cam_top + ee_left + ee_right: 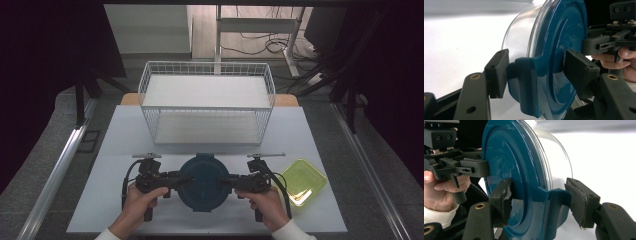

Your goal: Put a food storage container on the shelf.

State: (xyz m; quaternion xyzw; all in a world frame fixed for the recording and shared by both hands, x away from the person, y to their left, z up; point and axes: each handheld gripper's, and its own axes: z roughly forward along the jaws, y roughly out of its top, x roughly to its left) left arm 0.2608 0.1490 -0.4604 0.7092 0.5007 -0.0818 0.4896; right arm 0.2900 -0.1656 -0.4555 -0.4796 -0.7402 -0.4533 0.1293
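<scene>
A round clear container with a dark blue lid (204,182) stands at the table's front middle. My left gripper (182,179) meets its left side and my right gripper (225,181) its right side, each held in a hand. In the left gripper view the lid's blue latch tab (524,82) sits between the two pads of my left gripper (536,75), and both touch it. The right gripper view has my right gripper (542,201) clamped the same way on the opposite latch tab (556,200). The container looks empty through its clear wall (519,37).
A white wire basket (207,67) stands empty behind the container, near the table's far edge. A shallow yellow-green tray (302,181) lies at the front right. Bare white tabletop (125,135) stretches to the left. Dark frames and rails flank the table.
</scene>
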